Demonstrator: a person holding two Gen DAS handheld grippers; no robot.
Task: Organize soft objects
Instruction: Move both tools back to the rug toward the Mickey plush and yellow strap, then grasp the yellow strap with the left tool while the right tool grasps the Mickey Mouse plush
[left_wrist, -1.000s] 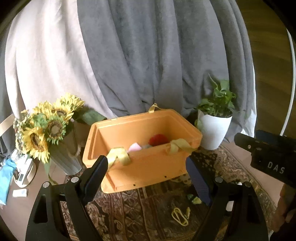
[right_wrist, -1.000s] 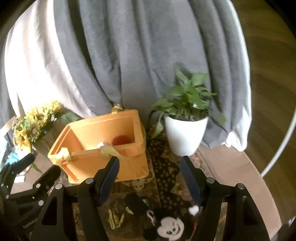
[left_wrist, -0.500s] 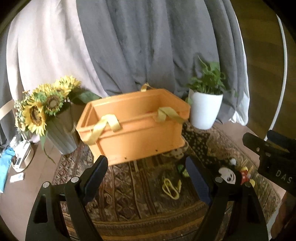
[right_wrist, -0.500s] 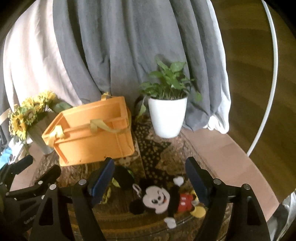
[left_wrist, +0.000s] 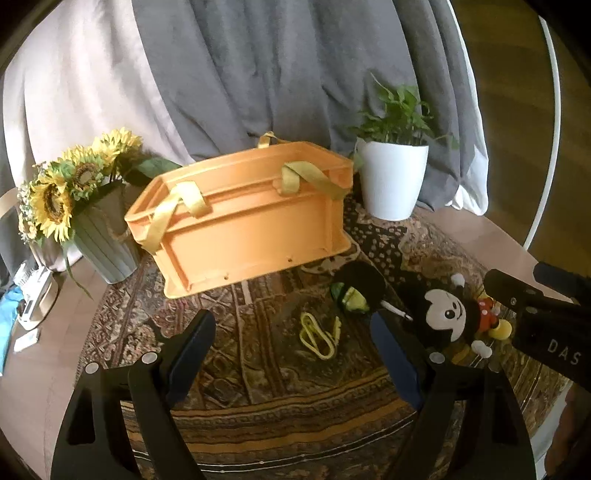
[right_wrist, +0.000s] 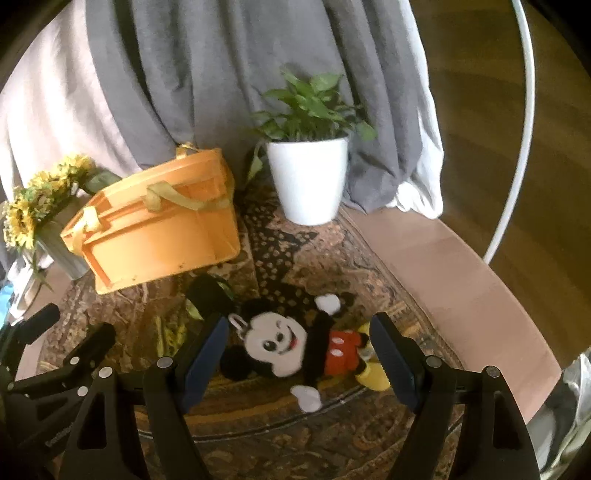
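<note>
We find both views have dropped from the orange crate (right_wrist: 159, 236); the right hand-held gripper (right_wrist: 295, 354) now brackets the mouse plush (right_wrist: 295, 343), jaws wide, and the left hand-held gripper (left_wrist: 291, 354) is likewise wide, empty.

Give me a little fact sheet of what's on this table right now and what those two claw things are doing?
surface: patterned cloth over a table
container: orange crate with yellow straps, contents hidden from these angles
toy to sort: Mickey Mouse plush, lying on its back in front of the crate
other soft item: dark green-and-black toy beside the plush
loose item: yellow cord
decor: sunflower vase, potted plant
right gripper: open, straddling the plush
left gripper: open, holding nothing
</note>
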